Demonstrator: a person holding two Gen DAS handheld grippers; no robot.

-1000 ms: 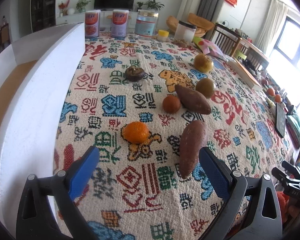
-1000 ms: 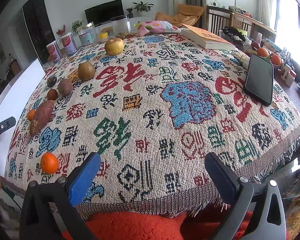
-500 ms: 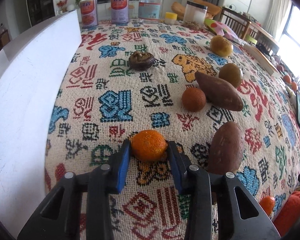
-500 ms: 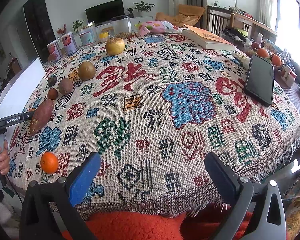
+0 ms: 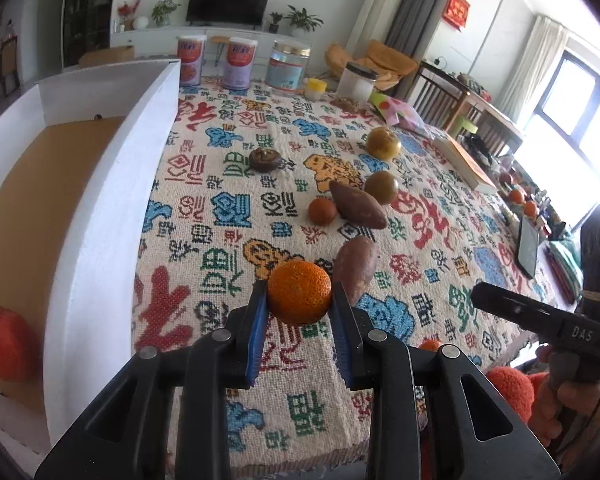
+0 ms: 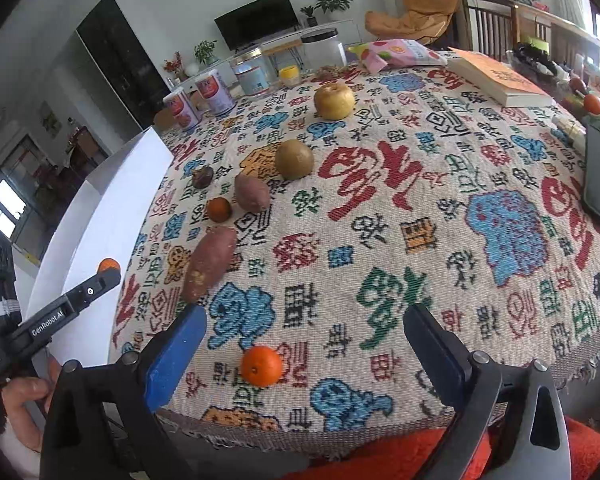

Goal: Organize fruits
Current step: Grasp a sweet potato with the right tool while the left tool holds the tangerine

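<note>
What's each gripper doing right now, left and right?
Left gripper: shut on an orange, lifted off the cloth.
Right gripper: open, holding nothing, jaws just closing slightly; second orange lies between them.

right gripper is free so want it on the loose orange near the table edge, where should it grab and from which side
Take the loose orange across its widest middle, coming down from above at the near table edge. It is round, so any opposite pair of sides works, and it sits alone on the flat tablecloth, apart from the sweet potato. The right gripper is open and wider than the fruit.
</note>
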